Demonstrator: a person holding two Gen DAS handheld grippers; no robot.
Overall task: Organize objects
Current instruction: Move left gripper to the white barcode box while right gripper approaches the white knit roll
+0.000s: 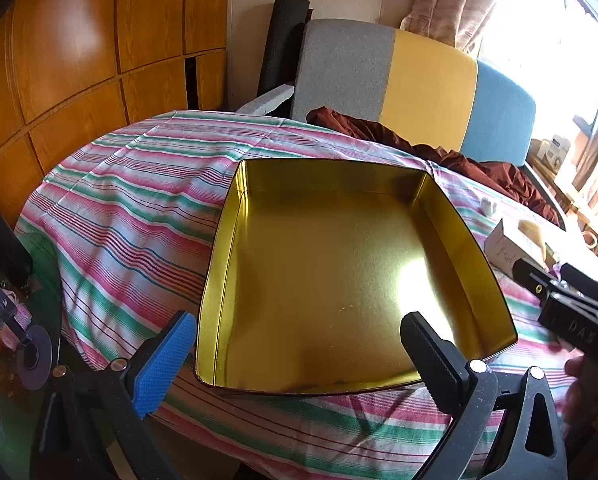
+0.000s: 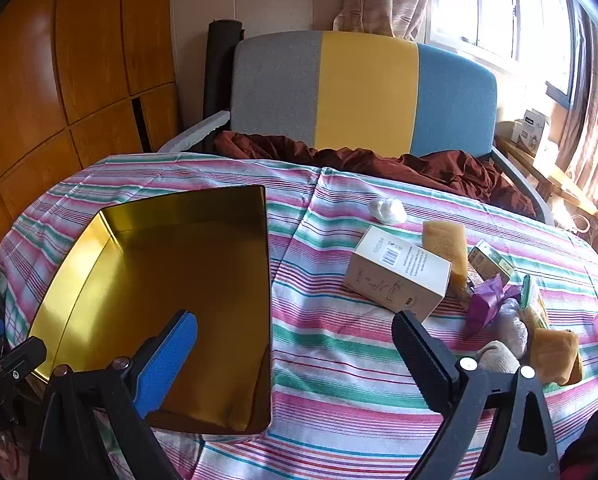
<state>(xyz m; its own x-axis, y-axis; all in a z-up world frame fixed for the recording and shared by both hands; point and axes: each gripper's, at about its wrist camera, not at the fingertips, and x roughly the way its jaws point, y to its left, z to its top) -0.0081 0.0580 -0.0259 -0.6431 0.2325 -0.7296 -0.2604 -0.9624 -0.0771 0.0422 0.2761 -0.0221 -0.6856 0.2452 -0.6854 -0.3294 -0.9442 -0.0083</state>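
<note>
An empty gold tin box lies open on the striped tablecloth. My left gripper hovers open over its near edge, nothing between its fingers. In the right wrist view the same tin box is at the left, and my right gripper stands open above the cloth beside it, holding nothing. To the right lie a white carton, a tan sponge, a second sponge, a purple packet, a white wad and a green-edged packet.
A chair with grey, yellow and blue panels stands behind the table, dark red cloth heaped on its seat. Wooden cabinets fill the left wall. The right gripper's body shows at the right edge of the left wrist view.
</note>
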